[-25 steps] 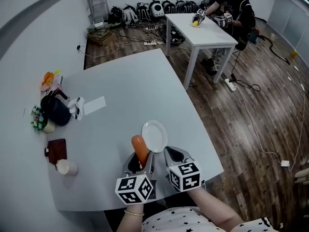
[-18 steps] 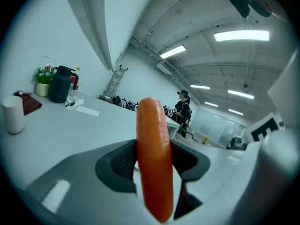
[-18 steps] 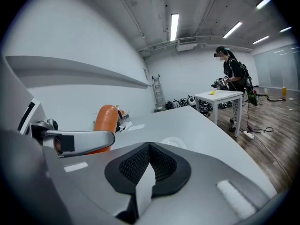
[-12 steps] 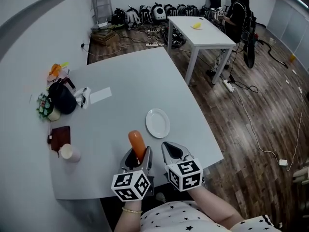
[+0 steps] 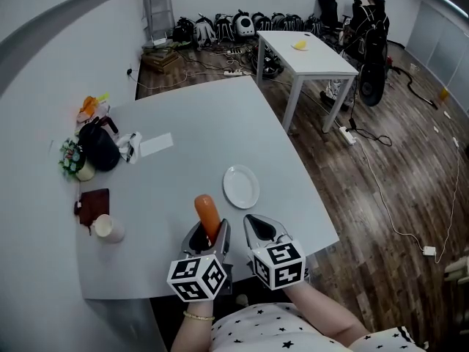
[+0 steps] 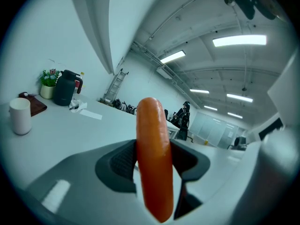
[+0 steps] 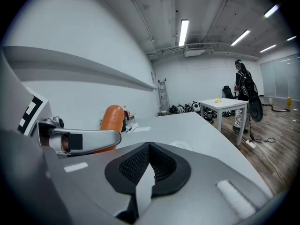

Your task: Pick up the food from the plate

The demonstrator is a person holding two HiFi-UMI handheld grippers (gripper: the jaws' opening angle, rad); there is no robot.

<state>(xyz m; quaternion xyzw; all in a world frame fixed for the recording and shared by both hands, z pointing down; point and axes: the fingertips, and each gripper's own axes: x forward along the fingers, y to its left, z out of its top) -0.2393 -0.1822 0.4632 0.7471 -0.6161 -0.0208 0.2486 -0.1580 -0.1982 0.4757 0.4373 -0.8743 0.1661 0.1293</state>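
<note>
- Grey table [image 5: 183,138] lies under your hands.
- Your left gripper [image 5: 210,237] squeezes the sausage [image 5: 207,213], tip poking out, near the white plate [image 5: 241,186].
- Your right gripper [image 5: 261,229] beside it looks closed, holding nothing.

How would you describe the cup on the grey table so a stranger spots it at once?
Start at the grey table and follow its left edge. Near its front end, beside the dark red pad, stands the cup, the only small pale upright cylinder.

Head view high, steeply downward; gripper views low, close, along own jaws.
Shared across all: grey table [image 5: 192,134], sausage [image 5: 208,215].
</note>
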